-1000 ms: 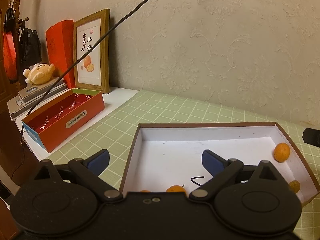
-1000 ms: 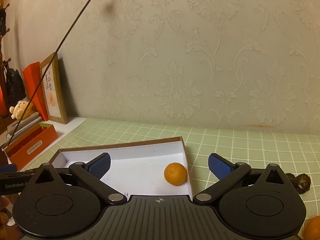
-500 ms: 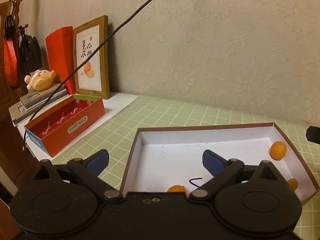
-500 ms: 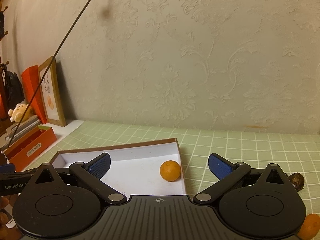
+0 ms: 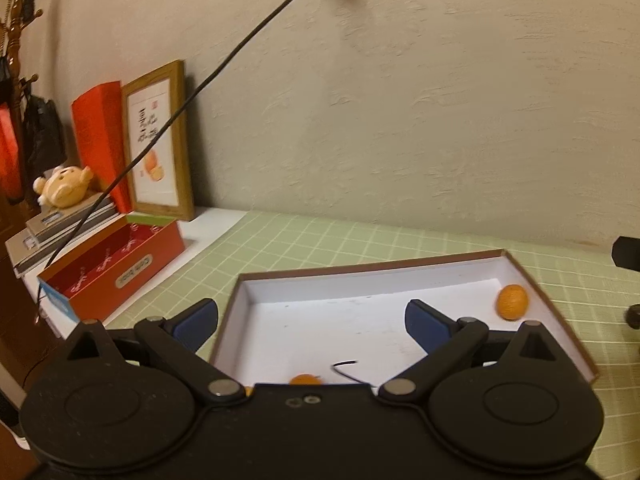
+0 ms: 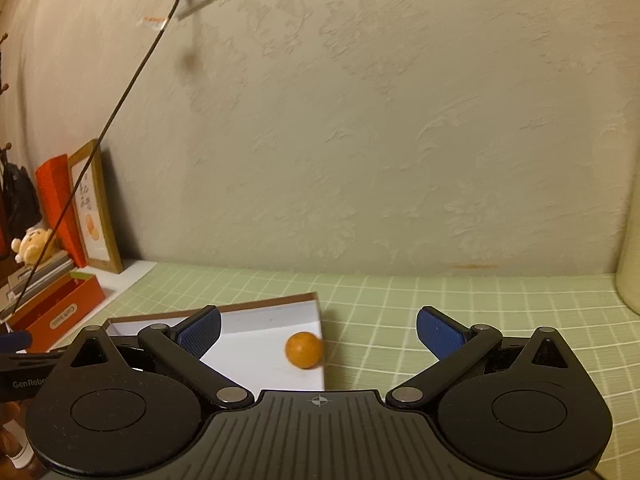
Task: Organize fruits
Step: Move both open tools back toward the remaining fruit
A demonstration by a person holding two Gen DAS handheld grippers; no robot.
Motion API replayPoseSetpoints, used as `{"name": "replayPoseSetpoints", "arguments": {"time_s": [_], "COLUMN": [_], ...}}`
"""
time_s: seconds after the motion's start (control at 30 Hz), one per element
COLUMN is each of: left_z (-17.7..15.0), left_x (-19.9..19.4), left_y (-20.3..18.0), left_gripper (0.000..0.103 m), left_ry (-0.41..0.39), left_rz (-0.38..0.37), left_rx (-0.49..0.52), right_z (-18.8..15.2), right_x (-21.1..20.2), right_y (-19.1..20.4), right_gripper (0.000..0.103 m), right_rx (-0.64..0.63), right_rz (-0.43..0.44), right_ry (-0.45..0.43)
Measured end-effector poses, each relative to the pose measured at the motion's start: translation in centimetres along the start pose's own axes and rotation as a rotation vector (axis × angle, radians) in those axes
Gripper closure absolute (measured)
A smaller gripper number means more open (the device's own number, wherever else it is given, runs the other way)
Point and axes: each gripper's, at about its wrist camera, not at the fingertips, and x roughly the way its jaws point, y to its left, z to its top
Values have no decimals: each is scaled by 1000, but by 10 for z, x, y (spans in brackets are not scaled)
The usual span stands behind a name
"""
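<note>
Tilted upward since a second earlier, both views. Left wrist view: left gripper (image 5: 311, 322) spread wide, empty, above white tray (image 5: 532, 284); orange (image 5: 512, 301) at right middle, against tray's wall. Right wrist view: right gripper (image 6: 318, 330) likewise agape, empty; same orange (image 6: 304, 350) at lower centre, in tray's corner.

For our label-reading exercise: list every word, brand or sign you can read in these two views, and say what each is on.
"GenRobo", cut off by the frame edge: white letters on the left gripper body, seen in the right wrist view.
Oval label on the red box: blurred, seems to read "Cloth book".
Framed picture: brush characters, too blurred to read.
Script inside the red box: unreadable.
</note>
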Motion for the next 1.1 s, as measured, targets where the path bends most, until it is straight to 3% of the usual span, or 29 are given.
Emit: {"name": "replayPoseSetpoints", "arguments": {"time_s": [0.37,0.77,1.1], "left_z": [3,-11,-30], "left_x": [-20,-36,-48], "left_y": [-49,-127,-183], "left_gripper": [10,21,28], "left_ry": [-50,-62,-53], "left_rz": [-122,-307,-415], "left_rx": [53,165,274], "right_z": [7,2,-13], "right_x": [-42,-89,-113], "right_y": [-55,-120,-159], "right_gripper": [0,0,0], "right_rx": [65,114,152], "right_rz": [-90,-224,-263], "right_ry": [-44,-68,-29]}}
